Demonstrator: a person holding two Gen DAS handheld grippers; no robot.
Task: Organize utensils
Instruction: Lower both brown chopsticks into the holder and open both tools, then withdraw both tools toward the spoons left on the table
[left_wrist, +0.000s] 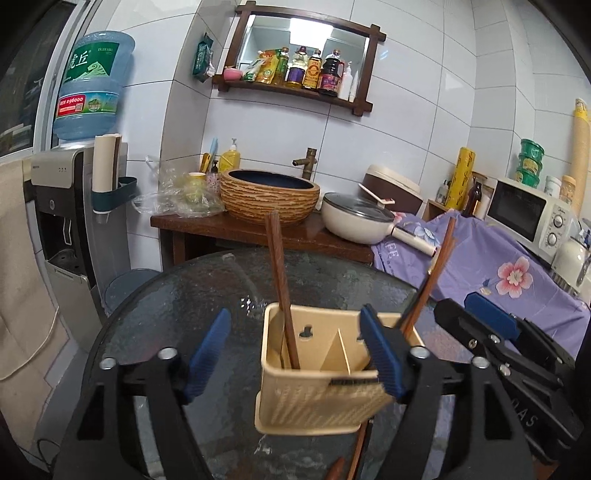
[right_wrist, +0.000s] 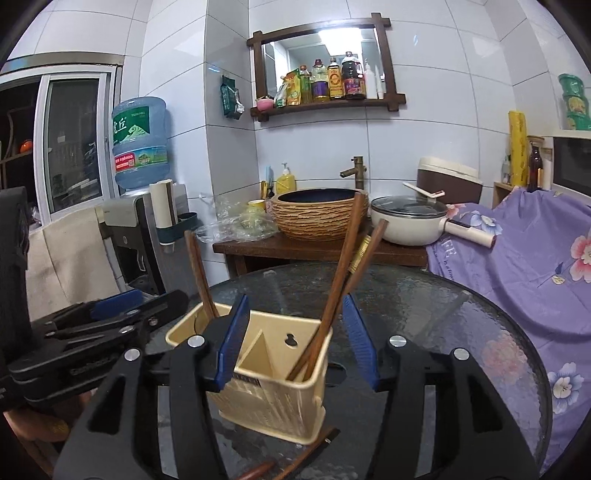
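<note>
Though wide apart, both tongs (left_wrist: 295, 354) (right_wrist: 295, 343) empty.

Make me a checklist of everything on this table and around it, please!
Surface: round dark glass table, wet-looking.
Job's things: cream utensil holder; wooden chopsticks standing in separate compartments.
Clutter: loose chopsticks lying beside the holder.
Grippers: left tongs open, right tongs open, both around the holder.
Cables: nothing seen.
Surroundings: basin, pan, microwave, water dispenser.
</note>
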